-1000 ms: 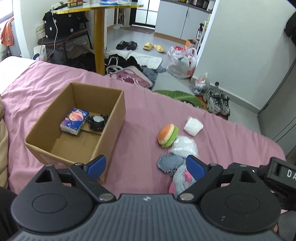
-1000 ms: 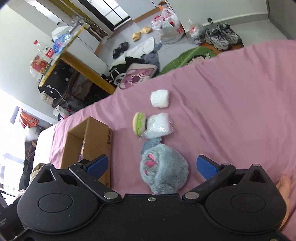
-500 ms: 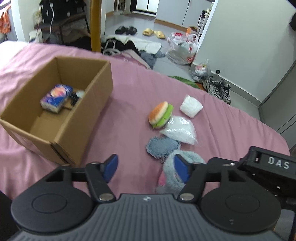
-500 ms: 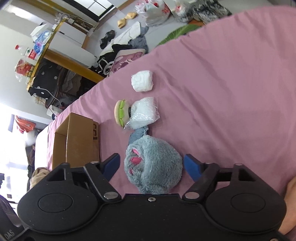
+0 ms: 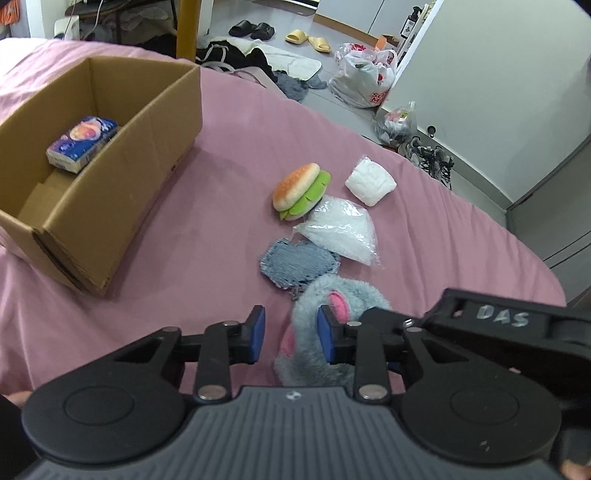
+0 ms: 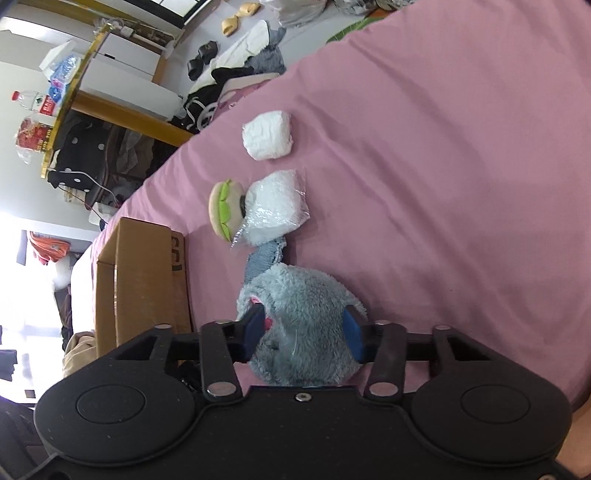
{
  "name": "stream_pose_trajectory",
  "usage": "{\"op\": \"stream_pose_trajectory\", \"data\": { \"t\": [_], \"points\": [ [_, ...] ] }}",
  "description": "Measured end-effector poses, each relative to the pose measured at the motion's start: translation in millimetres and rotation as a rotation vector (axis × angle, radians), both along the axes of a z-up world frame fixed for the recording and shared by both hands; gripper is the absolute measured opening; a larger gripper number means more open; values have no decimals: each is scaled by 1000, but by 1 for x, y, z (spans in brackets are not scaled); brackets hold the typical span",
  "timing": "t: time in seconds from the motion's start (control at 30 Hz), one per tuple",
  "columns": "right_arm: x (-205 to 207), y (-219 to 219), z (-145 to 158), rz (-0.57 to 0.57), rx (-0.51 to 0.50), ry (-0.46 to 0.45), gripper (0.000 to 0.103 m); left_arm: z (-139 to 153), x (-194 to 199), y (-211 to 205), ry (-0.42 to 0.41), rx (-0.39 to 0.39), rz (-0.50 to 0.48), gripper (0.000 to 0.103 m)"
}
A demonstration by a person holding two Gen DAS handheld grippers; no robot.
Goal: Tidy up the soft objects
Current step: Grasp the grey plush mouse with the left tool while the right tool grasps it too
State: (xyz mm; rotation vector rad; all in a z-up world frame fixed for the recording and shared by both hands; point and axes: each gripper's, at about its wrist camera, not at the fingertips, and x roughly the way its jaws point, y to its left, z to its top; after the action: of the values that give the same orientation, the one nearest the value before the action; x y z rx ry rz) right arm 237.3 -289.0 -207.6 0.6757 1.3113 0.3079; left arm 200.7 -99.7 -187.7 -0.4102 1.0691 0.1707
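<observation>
A grey plush toy with pink ears (image 6: 303,295) lies on the pink bed sheet (image 6: 443,184), and my right gripper (image 6: 303,328) is shut on it, both blue pads pressed into the fur. My left gripper (image 5: 291,334) is half closed and open, its right pad against the plush toy's (image 5: 343,299) edge. Beyond the plush lie a denim patch (image 5: 299,266), a clear bag of white filling (image 5: 341,230), a burger toy (image 5: 301,192) and a white folded wad (image 5: 370,181). A cardboard box (image 5: 122,177) stands open at the left.
Inside the box lies a blue tissue pack (image 5: 82,144). Past the bed's far edge the floor holds slippers (image 5: 308,38), plastic bags (image 5: 364,79), shoes (image 5: 430,157) and clothes. A yellow table leg (image 5: 190,26) stands behind the box.
Both grippers moved forward and narrowed. The right gripper's pads have closed onto the grey plush toy. The left gripper came up beside the plush, away from the box.
</observation>
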Motion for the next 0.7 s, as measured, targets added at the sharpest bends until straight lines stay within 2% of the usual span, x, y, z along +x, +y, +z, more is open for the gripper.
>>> {"op": "stream_pose_trajectory", "data": {
  "t": [0.13,0.17,0.27,0.7],
  "points": [
    [2,-1,-3,-8,-13,4,31,-6,2,-7,19,-12,-27,29],
    [2,0,-3,-5,-13,1,30,-9,1,-7,20,-19,-23,21],
    [-1,1,-2,5,-11,-16,27,-10,-1,-6,11,-37,2,16],
    [-8,5,25,34,70,-136,23,37,-15,8,-100,7,21,14]
  ]
}}
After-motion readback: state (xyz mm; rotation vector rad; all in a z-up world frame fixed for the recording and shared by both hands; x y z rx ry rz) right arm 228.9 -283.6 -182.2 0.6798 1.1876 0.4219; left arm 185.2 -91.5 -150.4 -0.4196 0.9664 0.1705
